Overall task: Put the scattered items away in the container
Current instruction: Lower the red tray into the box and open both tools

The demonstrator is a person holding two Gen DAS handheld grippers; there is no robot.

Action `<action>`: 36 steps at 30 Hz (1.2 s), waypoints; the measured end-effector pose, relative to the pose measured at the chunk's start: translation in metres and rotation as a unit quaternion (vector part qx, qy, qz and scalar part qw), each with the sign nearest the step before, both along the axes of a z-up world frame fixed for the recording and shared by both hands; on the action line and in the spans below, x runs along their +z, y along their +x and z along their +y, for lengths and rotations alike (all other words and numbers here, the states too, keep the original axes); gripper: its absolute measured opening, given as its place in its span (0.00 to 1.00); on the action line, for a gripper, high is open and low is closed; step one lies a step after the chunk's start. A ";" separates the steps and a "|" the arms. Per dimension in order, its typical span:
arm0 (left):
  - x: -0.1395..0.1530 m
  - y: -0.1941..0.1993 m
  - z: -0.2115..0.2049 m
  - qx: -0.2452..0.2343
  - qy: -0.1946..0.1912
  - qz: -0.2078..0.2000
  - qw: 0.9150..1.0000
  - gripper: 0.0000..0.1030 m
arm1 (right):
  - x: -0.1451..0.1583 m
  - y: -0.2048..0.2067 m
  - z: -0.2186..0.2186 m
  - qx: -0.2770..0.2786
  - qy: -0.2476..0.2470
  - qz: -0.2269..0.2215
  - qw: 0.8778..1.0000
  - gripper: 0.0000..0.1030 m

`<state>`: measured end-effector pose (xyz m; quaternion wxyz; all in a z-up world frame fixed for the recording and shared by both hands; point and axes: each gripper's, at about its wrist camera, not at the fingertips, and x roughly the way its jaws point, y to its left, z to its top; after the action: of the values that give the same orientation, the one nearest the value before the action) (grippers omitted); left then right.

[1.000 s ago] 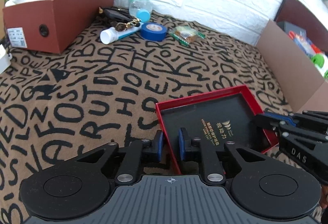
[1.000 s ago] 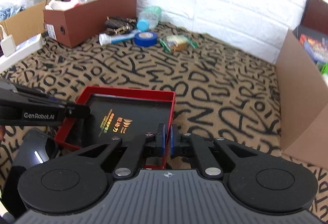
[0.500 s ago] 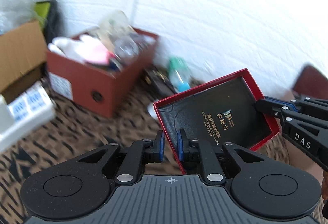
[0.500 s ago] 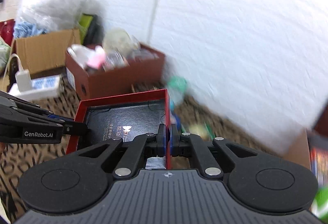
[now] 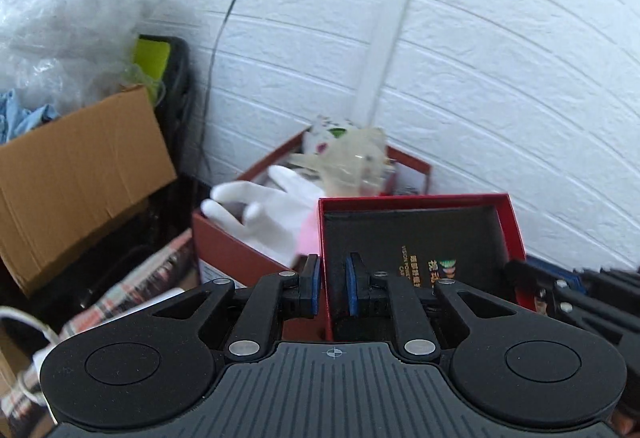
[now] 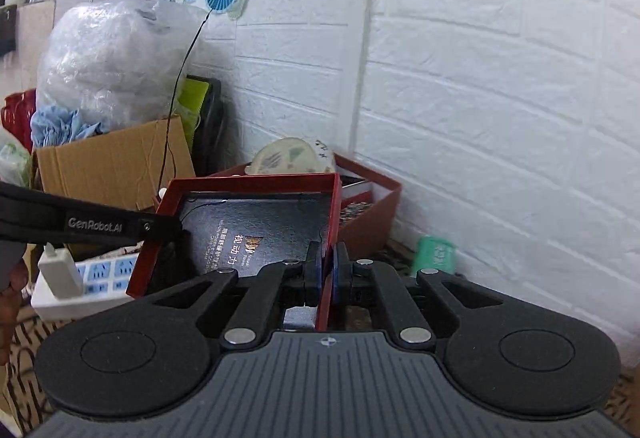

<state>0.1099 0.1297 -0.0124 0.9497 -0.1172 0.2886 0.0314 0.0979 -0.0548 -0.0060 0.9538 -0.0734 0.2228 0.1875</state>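
Observation:
Both grippers hold a shallow red box lid with a black inside and gold lettering (image 5: 420, 238), lifted in the air. My left gripper (image 5: 333, 288) is shut on the lid's left wall. My right gripper (image 6: 327, 270) is shut on the lid's right wall (image 6: 334, 213). The brown-red container box (image 5: 236, 246) stands against the white wall just behind the lid, holding a white glove (image 5: 272, 209) and a clear plastic item (image 5: 352, 161). It also shows in the right wrist view (image 6: 372, 209), behind the lid.
A cardboard box (image 5: 76, 177) and a bulky plastic bag (image 5: 72, 13) stand left of the container. A white power strip (image 6: 88, 278) lies on the lettered cloth at left. A green bottle (image 6: 436, 254) lies by the white brick wall (image 6: 500, 97).
Both grippers have lifted the red lid off the lettered cloth and carried it up and towards the brown-red container box at the wall. Both grips stay shut on it.

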 end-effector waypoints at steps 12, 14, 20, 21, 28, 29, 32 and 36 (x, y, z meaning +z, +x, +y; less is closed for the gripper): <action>-0.002 0.077 0.026 -0.007 0.053 0.016 0.998 0.18 | -0.041 0.042 0.040 -0.039 0.081 0.058 0.994 0.12; -0.004 0.087 0.029 -0.004 0.057 0.018 0.998 0.19 | -0.038 0.047 0.045 -0.043 0.075 0.053 0.995 0.13; -0.005 0.105 0.039 0.003 0.073 0.013 0.997 0.23 | -0.043 0.060 0.061 -0.030 0.067 0.059 0.996 0.14; -0.008 0.107 0.041 0.006 0.079 0.019 0.997 0.27 | -0.047 0.062 0.065 -0.026 0.061 0.062 0.996 0.14; -0.020 0.084 0.031 -0.036 0.116 0.026 0.992 0.39 | -0.061 0.058 0.066 -0.008 0.049 0.077 0.996 0.15; -0.021 0.081 0.029 -0.038 0.118 0.027 0.992 0.45 | -0.062 0.056 0.064 -0.002 0.052 0.080 0.995 0.15; -0.023 0.073 0.024 -0.050 0.112 0.027 0.992 0.60 | -0.059 0.049 0.060 0.005 0.057 0.074 0.996 0.15; -0.023 0.069 0.016 -0.054 0.119 0.026 0.991 0.69 | -0.056 0.044 0.060 0.007 0.057 0.072 0.996 0.17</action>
<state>0.1788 0.1456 -0.0357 0.9493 0.0133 0.3137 0.0174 0.1423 0.0053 -0.0617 0.9367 -0.0066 0.2789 0.2115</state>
